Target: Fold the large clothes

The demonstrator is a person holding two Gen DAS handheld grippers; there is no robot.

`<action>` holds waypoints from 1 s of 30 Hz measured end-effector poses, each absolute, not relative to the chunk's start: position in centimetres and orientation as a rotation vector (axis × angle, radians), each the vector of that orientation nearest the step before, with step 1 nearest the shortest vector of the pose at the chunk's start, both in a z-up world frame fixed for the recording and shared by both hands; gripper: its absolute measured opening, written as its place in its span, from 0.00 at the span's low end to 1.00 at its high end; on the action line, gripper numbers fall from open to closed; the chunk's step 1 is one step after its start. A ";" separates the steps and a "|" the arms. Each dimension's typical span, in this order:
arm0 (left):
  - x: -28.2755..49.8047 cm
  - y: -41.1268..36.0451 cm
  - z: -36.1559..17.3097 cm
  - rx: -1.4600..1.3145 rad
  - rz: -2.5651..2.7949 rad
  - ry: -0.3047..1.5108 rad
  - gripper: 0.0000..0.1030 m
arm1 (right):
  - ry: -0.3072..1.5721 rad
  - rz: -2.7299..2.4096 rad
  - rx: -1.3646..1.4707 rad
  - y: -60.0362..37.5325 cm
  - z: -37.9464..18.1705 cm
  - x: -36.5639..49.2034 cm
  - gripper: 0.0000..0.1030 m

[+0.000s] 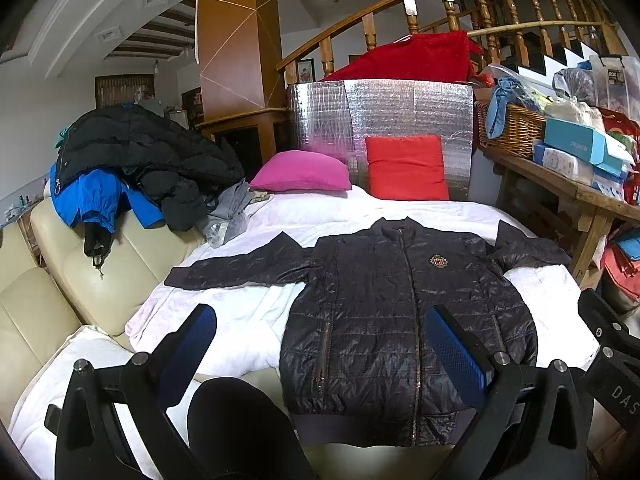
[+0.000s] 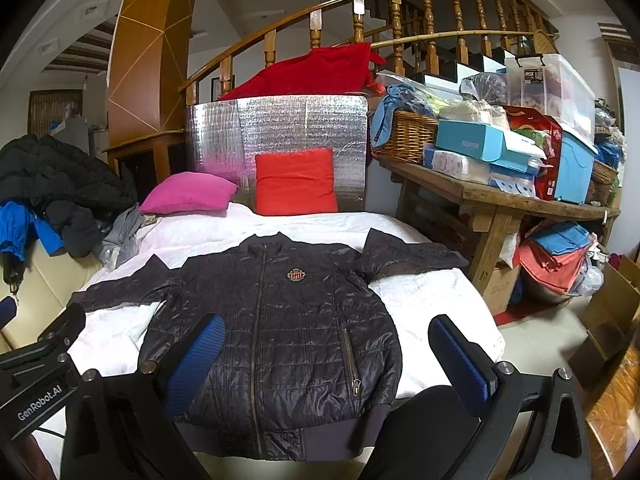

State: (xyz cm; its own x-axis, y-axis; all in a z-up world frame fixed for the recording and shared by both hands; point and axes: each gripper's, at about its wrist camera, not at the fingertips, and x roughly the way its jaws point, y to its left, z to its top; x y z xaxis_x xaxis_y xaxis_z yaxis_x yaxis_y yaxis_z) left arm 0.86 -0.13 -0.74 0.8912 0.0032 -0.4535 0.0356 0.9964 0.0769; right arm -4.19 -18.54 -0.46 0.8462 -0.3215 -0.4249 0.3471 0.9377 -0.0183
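A dark quilted jacket [image 1: 400,320] lay face up and flat on the white bedspread [image 1: 248,320], collar toward the far pillows and ribbed hem nearest the cameras. Its shell was glossy and slightly crinkled, stitched in horizontal channels, with a closed front zip, two slanted zipped pockets and a small embroidered crest [image 2: 296,275] on the chest. Both sleeves were spread outward, the one near the wooden tabletop [image 2: 500,200] bent back on itself.

The left gripper [image 1: 320,344] hung above the jacket's hem area with its jaws wide apart and nothing between them; its pads [image 1: 456,356] were blue and finely ribbed on black arms. The right gripper [image 2: 326,354] was likewise spread wide and holding nothing, over the jacket's lower half.

Behind the jacket, a magenta pillow [image 1: 302,172] lay flat and a red cushion [image 1: 406,168] leaned upright against a silver foil panel [image 1: 400,112]. A heap of black and blue padded coats [image 1: 132,160] sat on a cream sofa [image 1: 80,280], probably leather, beside the bed. The tabletop carried a wicker basket [image 2: 404,136], a light-blue carton [image 2: 476,140] and clear plastic bins [image 2: 560,88].
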 end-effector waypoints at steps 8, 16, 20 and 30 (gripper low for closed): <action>0.7 0.3 -0.8 0.079 -0.003 0.464 1.00 | 0.442 -0.348 0.057 -18.3 -0.7 -3.9 1.00; 0.8 0.6 -0.9 0.071 0.004 0.466 1.00 | 0.442 -0.343 0.051 -18.1 -0.8 -3.8 1.00; 0.8 0.6 -0.9 0.073 0.006 0.468 1.00 | 0.442 -0.339 0.048 -17.9 -0.8 -3.8 1.00; 0.9 0.7 -1.0 0.071 0.008 0.466 1.00 | 0.442 -0.338 0.050 -17.9 -0.8 -3.9 1.00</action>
State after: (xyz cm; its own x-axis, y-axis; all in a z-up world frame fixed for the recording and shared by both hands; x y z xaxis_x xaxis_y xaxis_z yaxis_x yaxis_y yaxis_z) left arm 0.85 0.73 -0.95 0.8932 0.0241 -0.4490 0.0085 0.9975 0.0705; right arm -3.86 -17.92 -0.80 0.8491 -0.3104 -0.4273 0.3319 0.9430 -0.0255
